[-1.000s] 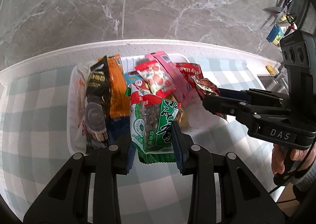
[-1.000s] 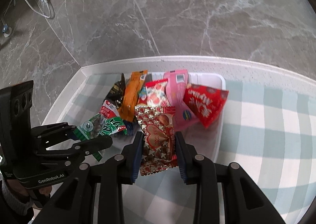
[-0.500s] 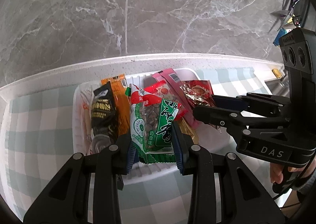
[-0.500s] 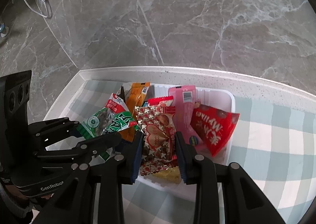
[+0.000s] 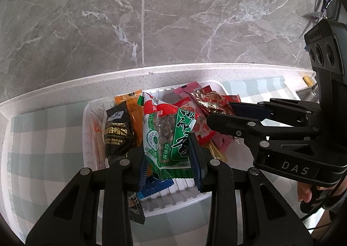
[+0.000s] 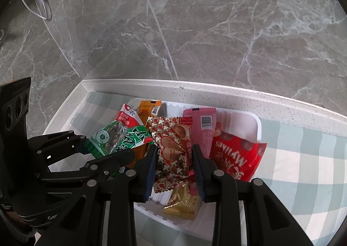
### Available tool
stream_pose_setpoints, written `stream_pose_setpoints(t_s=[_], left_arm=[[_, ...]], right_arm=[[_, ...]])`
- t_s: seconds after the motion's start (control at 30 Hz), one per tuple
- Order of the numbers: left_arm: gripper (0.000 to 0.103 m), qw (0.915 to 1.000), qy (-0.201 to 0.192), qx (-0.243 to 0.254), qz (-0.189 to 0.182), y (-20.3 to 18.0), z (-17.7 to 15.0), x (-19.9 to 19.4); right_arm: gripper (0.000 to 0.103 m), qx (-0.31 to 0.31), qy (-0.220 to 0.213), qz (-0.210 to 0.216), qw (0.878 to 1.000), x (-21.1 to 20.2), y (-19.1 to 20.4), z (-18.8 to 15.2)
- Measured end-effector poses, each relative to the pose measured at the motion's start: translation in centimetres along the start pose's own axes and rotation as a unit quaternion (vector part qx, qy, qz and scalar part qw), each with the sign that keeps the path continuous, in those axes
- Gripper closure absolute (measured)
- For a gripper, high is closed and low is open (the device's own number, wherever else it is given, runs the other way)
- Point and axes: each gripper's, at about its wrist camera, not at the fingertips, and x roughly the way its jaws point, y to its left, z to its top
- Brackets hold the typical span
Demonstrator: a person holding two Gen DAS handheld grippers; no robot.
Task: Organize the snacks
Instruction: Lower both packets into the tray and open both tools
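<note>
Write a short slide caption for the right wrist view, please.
Right gripper holds a heart-patterned snack packet over the white tray; left gripper holds a green packet.

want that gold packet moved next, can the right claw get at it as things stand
Probably not: the right claw is shut on the red heart-print packet, which hangs over the gold foil packet in the white tray.

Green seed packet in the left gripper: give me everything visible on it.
The green and clear plastic seed packet has a red-and-white top corner, a round green seal, white characters on a green panel, and brown seeds showing through its window. Its crimped lower edge is green. It is pinched between the blue pads of the left gripper, standing roughly upright and leaning slightly, above the white plastic tray. In the right wrist view it hangs above the other snacks; contact with them cannot be told.
</note>
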Motion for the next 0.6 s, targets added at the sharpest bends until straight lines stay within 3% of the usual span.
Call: stream_pose_setpoints(t_s=[0.6], left_arm=[[0.072, 0.9999, 0.005, -0.005, 0.009, 0.5, 0.7, 1.5]], right_arm=[[0.068, 0.001, 0.007, -0.011, 1.0, 1.6, -0.4, 0.8]])
